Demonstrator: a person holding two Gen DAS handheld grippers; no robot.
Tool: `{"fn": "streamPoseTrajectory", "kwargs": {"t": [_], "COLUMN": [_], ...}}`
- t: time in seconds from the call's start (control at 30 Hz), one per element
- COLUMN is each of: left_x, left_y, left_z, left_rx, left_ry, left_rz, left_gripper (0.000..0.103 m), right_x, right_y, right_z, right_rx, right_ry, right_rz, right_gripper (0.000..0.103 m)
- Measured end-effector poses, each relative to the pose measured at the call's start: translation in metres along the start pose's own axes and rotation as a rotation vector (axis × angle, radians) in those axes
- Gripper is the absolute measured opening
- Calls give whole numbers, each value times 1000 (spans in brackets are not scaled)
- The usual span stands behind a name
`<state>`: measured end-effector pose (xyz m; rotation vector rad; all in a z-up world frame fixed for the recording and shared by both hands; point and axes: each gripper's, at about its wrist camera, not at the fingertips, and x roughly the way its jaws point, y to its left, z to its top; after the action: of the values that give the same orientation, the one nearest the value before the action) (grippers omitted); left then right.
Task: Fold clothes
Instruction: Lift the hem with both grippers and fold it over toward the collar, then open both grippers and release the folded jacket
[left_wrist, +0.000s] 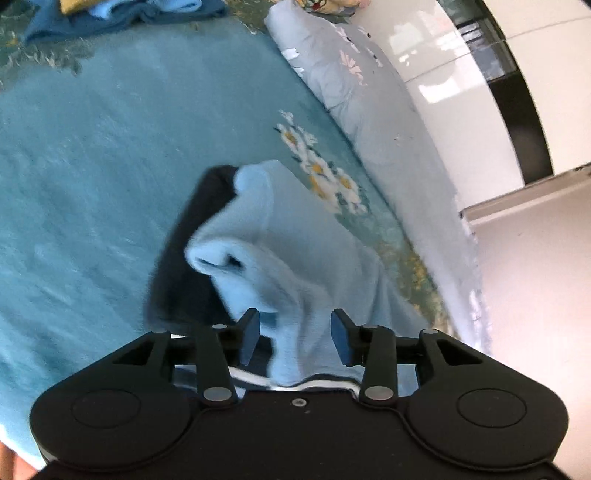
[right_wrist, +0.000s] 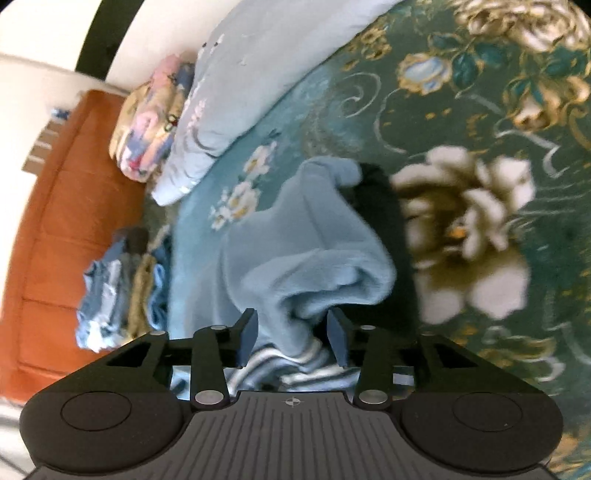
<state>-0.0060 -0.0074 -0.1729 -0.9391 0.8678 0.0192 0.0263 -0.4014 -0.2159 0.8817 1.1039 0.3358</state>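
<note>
Blue fleece garment (left_wrist: 295, 236) bunched between open left tool (left_wrist: 295, 338) pads

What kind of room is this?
Probably a bedroom: a flowered bedspread covers a bed, a pale pillow lies at its edge, and a stack of folded clothes waits nearby.

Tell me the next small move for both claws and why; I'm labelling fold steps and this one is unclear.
Probably draw both claws back off the light blue garment. The left claw and right claw stand open, pads clear of the cloth, which lies bunched on the teal blanket over a dark piece. That looks like a release, so I'd retreat before re-gripping an edge to smooth it.
</note>
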Motion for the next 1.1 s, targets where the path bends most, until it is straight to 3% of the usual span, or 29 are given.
{"fn": "streamPoseTrajectory", "kwargs": {"t": [0.07, 0.13, 0.3, 0.37, 0.4, 0.43, 0.5, 0.57, 0.67, 0.83, 1.1], "left_x": [7, 13, 21, 24, 26, 25, 18, -1, -17, 6, 34], "left_y": [-5, -6, -8, -9, -9, -9, -11, -18, -19, 18, 34], "left_z": [-2, -2, 1, 2, 3, 4, 8, 12, 9, -9, -12], "left_rx": [1, -10, -48, -57, -58, -64, -79, -64, -18, -68, -51], "left_ry": [-2, 0, 5, 15, 17, 10, -16, -52, -49, 29, 57], "left_rz": [-8, -8, -35, -32, -24, -5, 5, -37, -8, 111, 184], "left_gripper": [42, 42, 38, 23, 19, 4, 3, 3, 3, 3, 5], "right_x": [10, 20, 33, 35, 37, 37, 33, 18, 6, 33, 53], "right_y": [4, 6, 8, 8, 8, 7, 11, 22, 26, -15, -32], "right_z": [2, 4, 6, 6, 5, 5, 3, -2, -12, -24, -25], "right_rx": [2, 0, 10, 18, 23, 27, 19, -12, -24, 63, 78], "right_ry": [4, 13, 6, -3, -6, -8, -22, -52, -51, 23, 64], "right_rz": [32, 8, -25, -41, -57, -69, -62, -5, 4, -190, -263], "right_gripper": [46, 46, 36, 15, 10, 7, 6, 6, 6, 6, 9]}}
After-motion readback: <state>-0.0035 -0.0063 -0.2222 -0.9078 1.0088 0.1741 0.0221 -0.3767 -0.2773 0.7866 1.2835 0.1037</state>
